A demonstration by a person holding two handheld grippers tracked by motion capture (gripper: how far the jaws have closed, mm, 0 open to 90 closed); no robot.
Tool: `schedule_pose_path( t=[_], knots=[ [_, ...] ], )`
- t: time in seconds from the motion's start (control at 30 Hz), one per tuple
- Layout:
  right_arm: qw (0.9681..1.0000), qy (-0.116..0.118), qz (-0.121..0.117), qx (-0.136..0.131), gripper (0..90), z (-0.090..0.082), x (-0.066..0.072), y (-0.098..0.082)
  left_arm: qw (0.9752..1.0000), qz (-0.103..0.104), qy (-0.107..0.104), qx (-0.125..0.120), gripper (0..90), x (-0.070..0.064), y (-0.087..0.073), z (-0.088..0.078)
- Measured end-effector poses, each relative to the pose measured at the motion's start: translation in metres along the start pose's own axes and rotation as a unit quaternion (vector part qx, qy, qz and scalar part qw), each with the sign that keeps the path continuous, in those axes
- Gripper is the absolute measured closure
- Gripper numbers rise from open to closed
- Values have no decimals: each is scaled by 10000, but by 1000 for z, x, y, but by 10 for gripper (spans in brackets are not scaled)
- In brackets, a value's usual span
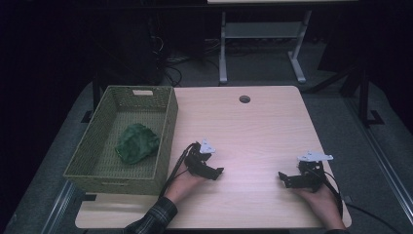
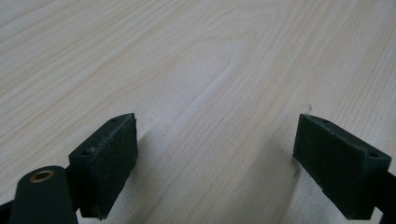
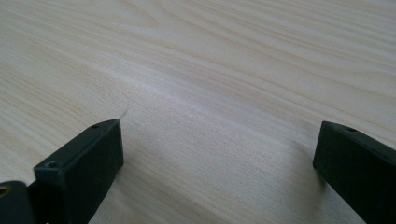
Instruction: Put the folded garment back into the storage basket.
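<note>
With both tools resting low on the table [image 1: 253, 122], I note the woven basket [image 1: 168, 127] at far left, a green cloth [image 1: 137, 143] lying inside it. Left gripper [image 1: 217, 172] and right gripper [image 1: 282, 176]: jaws spread, nothing between. To fetch the cloth, I'd reach the left gripper over the basket rim and descend squarely.

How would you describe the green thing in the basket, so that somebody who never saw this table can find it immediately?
Start at the light wooden table and look to its left edge, where a woven olive-green basket stands. Inside lies the crumpled green cloth, toward the basket's right wall. It is darker and more saturated than the pale weave, and soft and lumpy.
</note>
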State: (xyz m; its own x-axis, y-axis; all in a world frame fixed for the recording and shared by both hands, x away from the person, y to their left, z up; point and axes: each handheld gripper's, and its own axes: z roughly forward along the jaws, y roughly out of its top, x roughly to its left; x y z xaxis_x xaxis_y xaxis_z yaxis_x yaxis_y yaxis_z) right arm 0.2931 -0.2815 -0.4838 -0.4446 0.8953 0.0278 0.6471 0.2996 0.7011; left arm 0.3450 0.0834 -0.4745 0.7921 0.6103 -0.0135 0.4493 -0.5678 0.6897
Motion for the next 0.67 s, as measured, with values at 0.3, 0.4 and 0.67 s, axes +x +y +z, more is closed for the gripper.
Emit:
schedule_pose_path(
  t=[0.3, 0.4, 0.67],
  knots=[
    [10000, -1, 4, 2, 14, 0, 0, 0, 9997, 86, 18, -208, 128, 0, -5, 1],
    [10000, -1, 5, 2, 14, 0, 0, 0, 9997, 103, 10, -207, 129, 0, -5, 1],
    [10000, -1, 6, 2, 14, 0, 0, 0, 9997, 112, 0, -210, 129, 0, -5, 1]
  ],
)
